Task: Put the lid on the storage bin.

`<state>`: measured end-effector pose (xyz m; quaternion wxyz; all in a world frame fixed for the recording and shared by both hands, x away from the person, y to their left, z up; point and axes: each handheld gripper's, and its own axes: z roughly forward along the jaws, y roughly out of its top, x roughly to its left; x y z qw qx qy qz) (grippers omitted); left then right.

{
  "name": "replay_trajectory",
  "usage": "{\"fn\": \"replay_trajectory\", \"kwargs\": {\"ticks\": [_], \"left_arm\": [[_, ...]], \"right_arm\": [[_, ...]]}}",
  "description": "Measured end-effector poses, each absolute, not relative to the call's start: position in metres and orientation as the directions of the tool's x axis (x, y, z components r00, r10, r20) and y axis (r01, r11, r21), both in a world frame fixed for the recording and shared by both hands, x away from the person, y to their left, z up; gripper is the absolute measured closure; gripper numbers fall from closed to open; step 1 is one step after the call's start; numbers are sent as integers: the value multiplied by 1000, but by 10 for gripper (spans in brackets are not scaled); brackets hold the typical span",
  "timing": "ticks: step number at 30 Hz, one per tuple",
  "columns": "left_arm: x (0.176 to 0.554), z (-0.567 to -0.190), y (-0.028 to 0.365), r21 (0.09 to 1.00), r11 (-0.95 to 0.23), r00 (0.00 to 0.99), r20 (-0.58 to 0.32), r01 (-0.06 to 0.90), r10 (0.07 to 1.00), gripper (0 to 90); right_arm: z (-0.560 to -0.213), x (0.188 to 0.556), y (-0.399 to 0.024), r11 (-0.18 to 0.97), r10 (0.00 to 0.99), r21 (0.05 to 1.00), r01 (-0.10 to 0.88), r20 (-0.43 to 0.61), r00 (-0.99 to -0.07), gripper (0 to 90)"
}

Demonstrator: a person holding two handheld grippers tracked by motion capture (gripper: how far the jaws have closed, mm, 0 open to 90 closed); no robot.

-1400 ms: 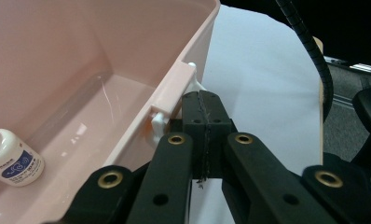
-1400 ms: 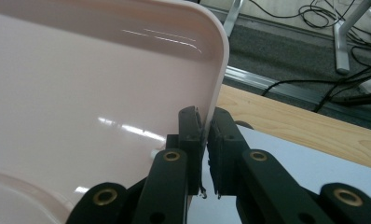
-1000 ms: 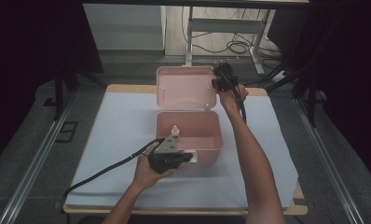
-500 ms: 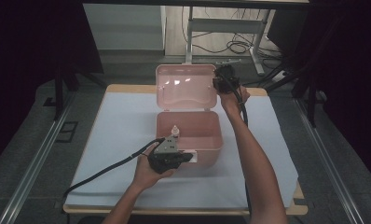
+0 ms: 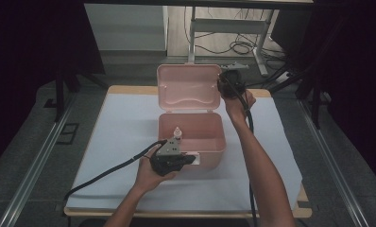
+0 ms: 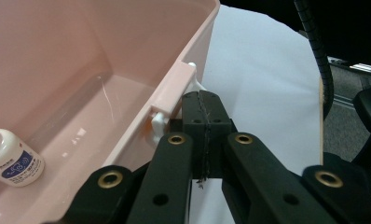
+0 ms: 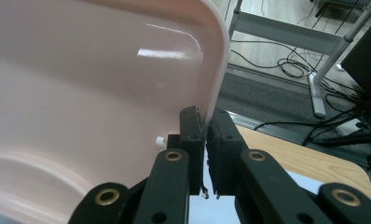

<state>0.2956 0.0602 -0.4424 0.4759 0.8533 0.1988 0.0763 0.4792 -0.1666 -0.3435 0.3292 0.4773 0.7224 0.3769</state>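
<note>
A pink plastic box (image 5: 221,137) stands mid-table with its hinged lid (image 5: 188,87) raised behind it. A small white bottle (image 5: 177,133) with a blue label stands inside, near the front wall. My left gripper (image 5: 192,159) is shut with nothing between its jaws, its tip against the box's front rim beside the white latch (image 6: 158,123). In the left gripper view the shut jaws (image 6: 207,100) meet along a seam, and the bottle (image 6: 11,161) sits at lower left. My right gripper (image 5: 222,84) is shut on the lid's right edge; its jaws (image 7: 204,117) pinch the rim of the lid (image 7: 81,84).
A white sheet (image 5: 124,137) covers the wooden table (image 5: 129,89). My left gripper's black cable (image 5: 106,172) trails across the sheet to the front left. Desk legs and loose cables (image 5: 233,45) lie on the floor beyond the far edge.
My right gripper has shifted slightly with the lid's edge in its jaws, and the lid stands a touch more upright. The left hand has kept still.
</note>
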Motion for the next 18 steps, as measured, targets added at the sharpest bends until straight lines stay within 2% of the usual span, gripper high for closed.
{"fn": "replay_trajectory", "kwargs": {"ticks": [18], "left_arm": [[296, -443, 61, 843, -472, 912, -52, 258, 407, 900]], "right_arm": [[-337, 449, -173, 260, 930, 889, 377, -125, -346, 861]]}}
